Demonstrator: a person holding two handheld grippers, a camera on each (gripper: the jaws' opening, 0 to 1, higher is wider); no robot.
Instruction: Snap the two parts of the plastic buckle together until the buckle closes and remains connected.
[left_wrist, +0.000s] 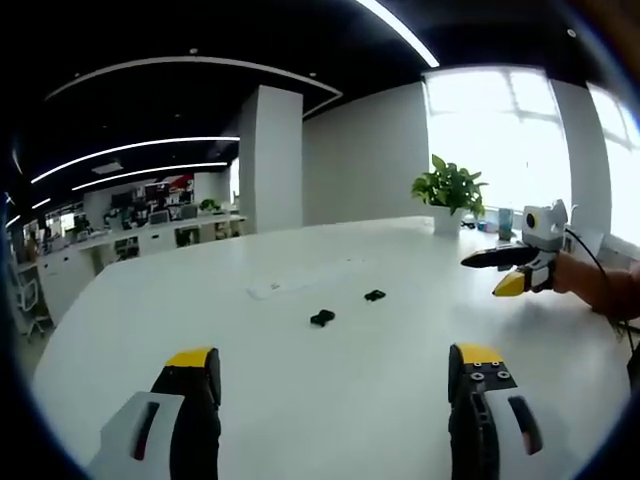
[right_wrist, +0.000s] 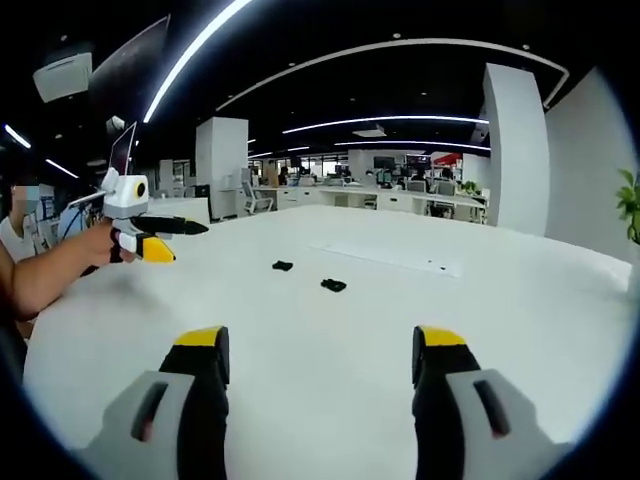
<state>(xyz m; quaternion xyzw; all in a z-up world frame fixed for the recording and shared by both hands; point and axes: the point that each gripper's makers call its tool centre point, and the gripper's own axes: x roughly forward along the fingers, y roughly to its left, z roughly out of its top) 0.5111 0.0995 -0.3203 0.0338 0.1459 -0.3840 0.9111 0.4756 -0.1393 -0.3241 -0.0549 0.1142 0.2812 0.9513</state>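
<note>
Two black buckle halves lie apart on a white table (left_wrist: 300, 400), well ahead of both grippers. The left gripper (left_wrist: 335, 365) holds its jaws spread wide and empty, the near half (left_wrist: 322, 318) and far half (left_wrist: 375, 295) beyond them. The right gripper (right_wrist: 320, 345) is likewise spread and empty, with a potted plant (left_wrist: 450, 190) behind it in the left gripper view.

Two buckle halves (left_wrist: 322, 318) (left_wrist: 375, 295) apart on the counter (left_wrist: 400, 380), a flat strip (left_wrist: 305, 279) just behind; potted plant (left_wrist: 450, 190) at far edge.
</note>
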